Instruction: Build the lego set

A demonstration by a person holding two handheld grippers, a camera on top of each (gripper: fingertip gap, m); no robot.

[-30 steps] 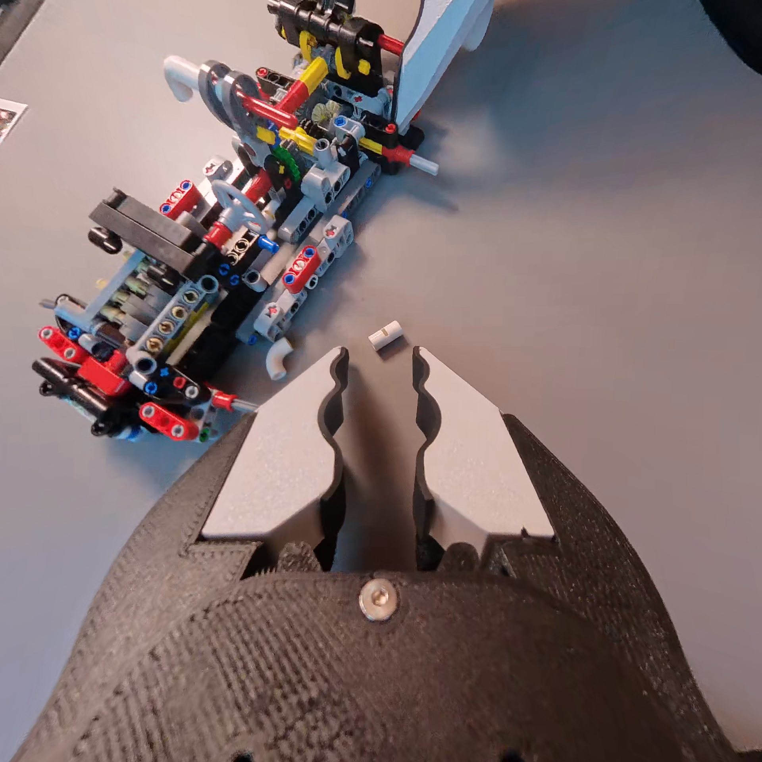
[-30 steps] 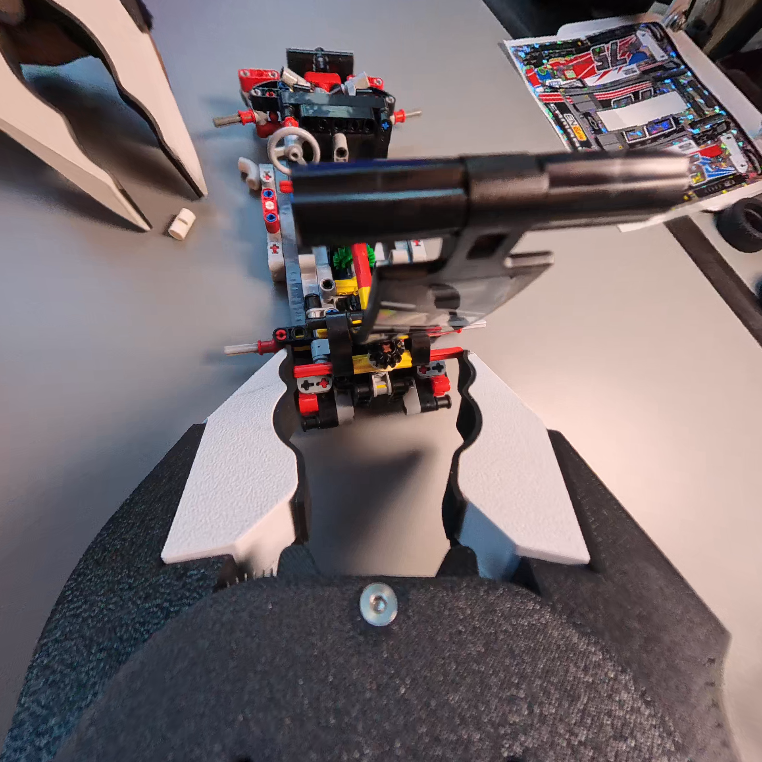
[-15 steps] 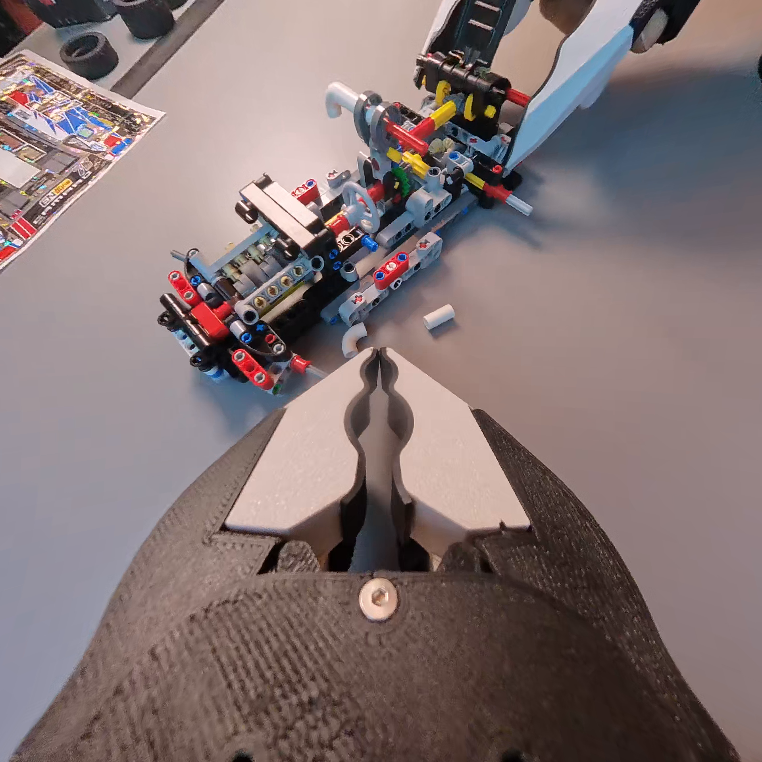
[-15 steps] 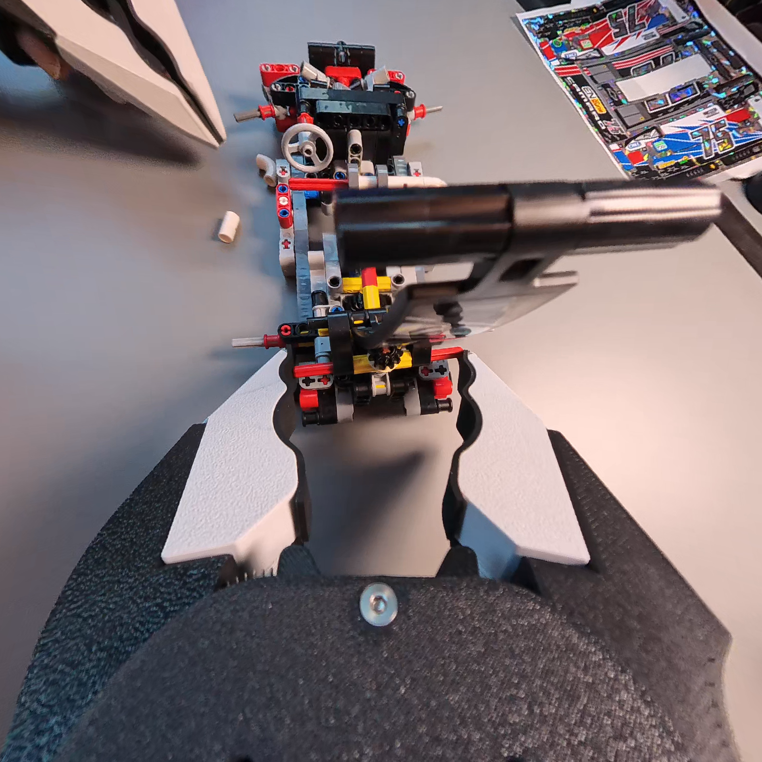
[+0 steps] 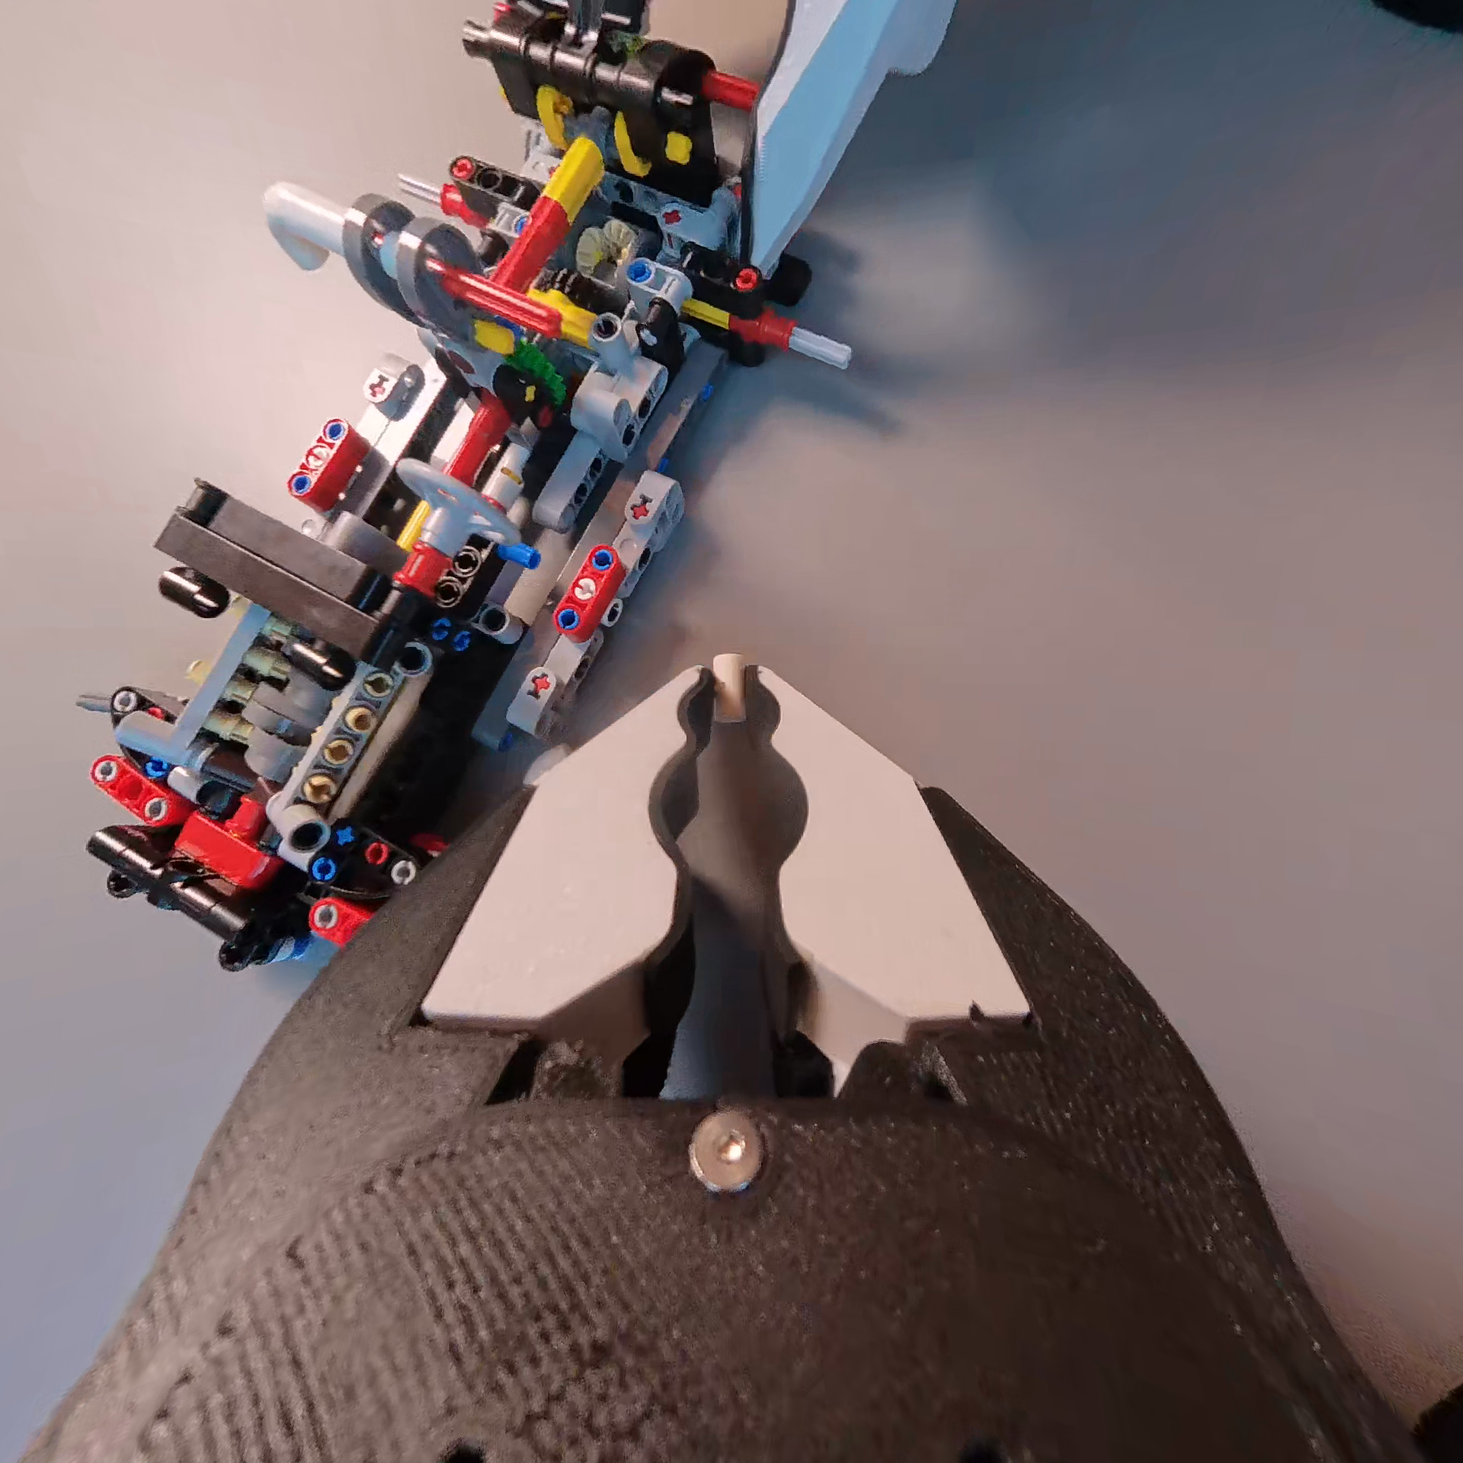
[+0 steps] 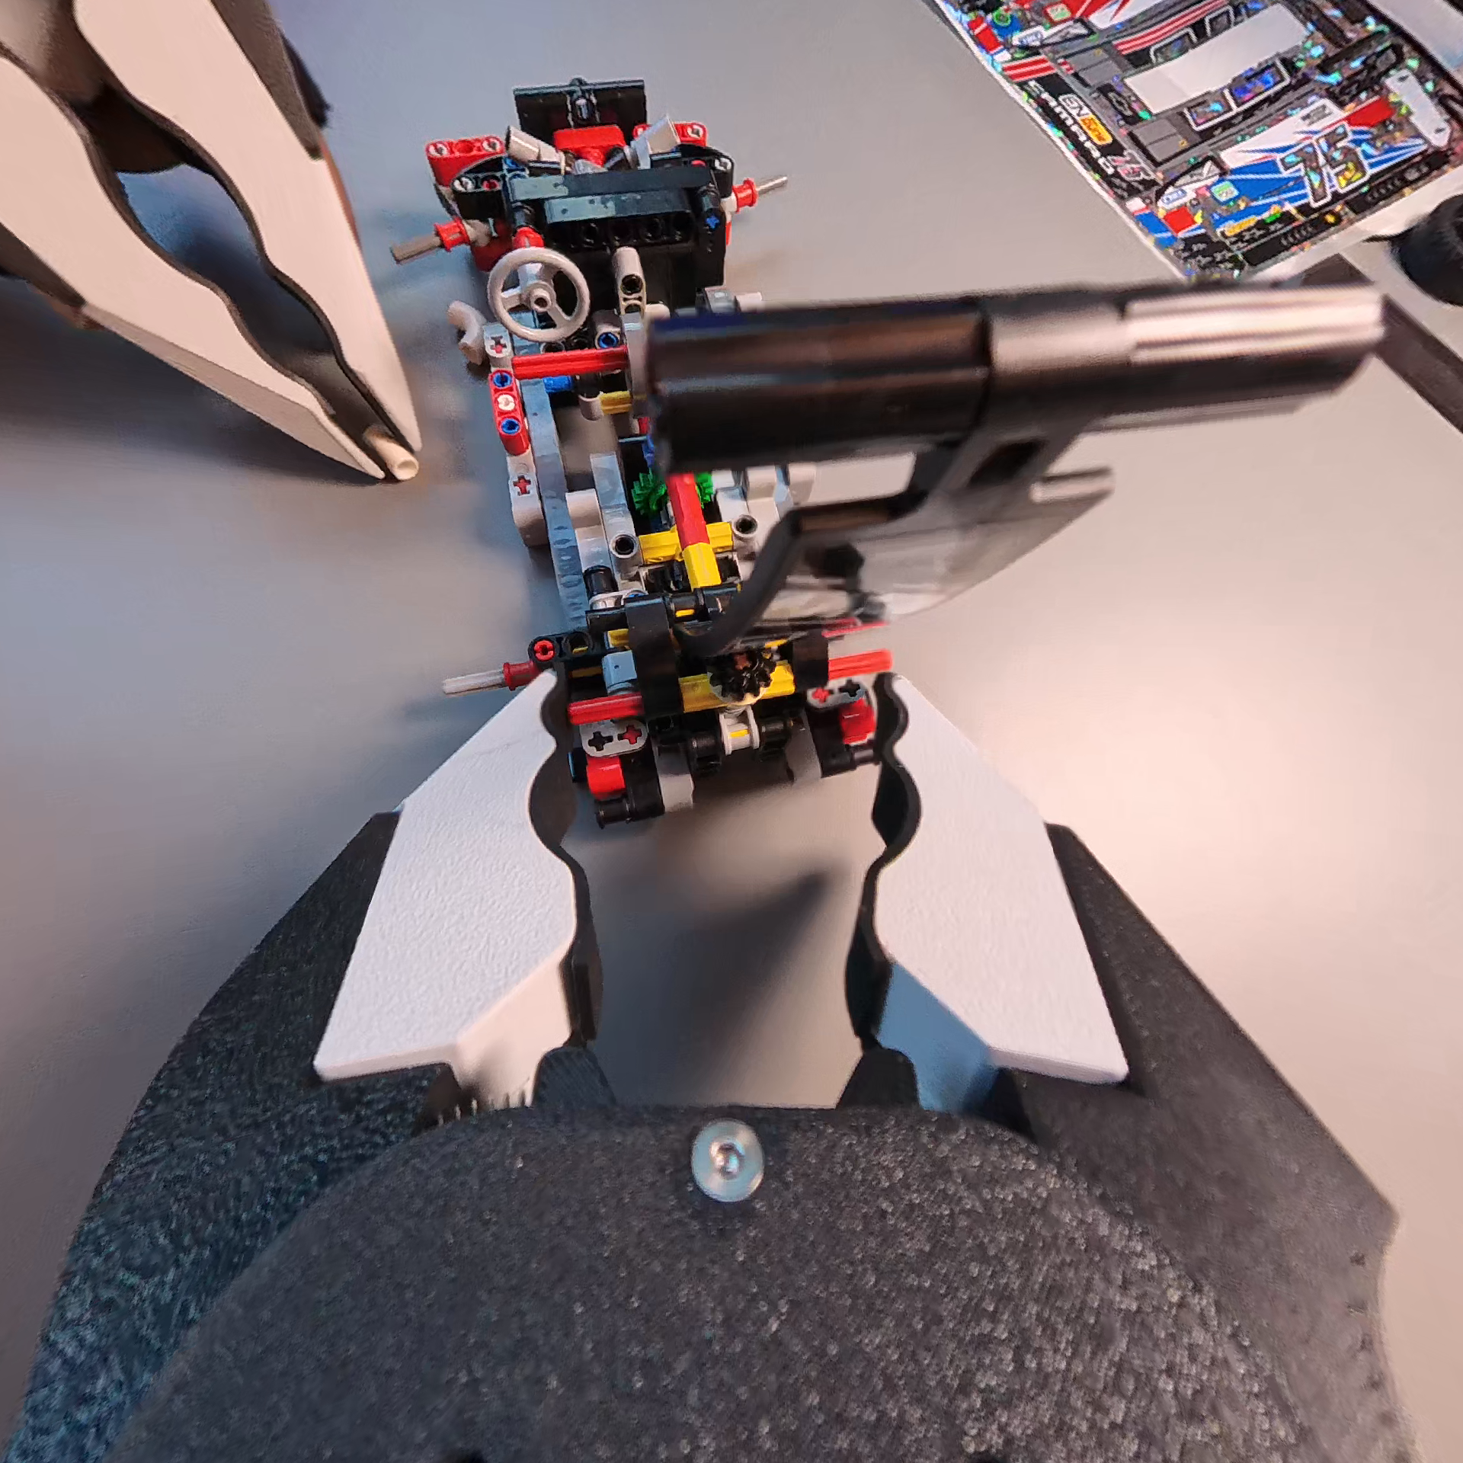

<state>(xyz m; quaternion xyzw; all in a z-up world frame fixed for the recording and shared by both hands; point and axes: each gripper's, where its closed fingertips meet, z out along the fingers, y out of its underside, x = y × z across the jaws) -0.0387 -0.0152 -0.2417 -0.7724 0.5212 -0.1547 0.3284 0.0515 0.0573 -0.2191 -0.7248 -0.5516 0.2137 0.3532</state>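
Now left gripper (image 5: pixel 728 681) pinches white tube (image 5: pixel 727 687) by its tips beside chassis (image 5: pixel 443 507), right gripper (image 6: pixel 716 712) clamps chassis end; shallow grip, tube may pop out.

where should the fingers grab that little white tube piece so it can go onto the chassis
Across its round sides near one end, as the left gripper does now, so the other end of the white tube pokes past the fingertips, bore exposed, ready to slide onto the chassis.

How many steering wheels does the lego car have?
1. The grey steering wheel sits toward the far end of the lego car in the right wrist view, just before the black beam. I see no other, though parts could hide one.
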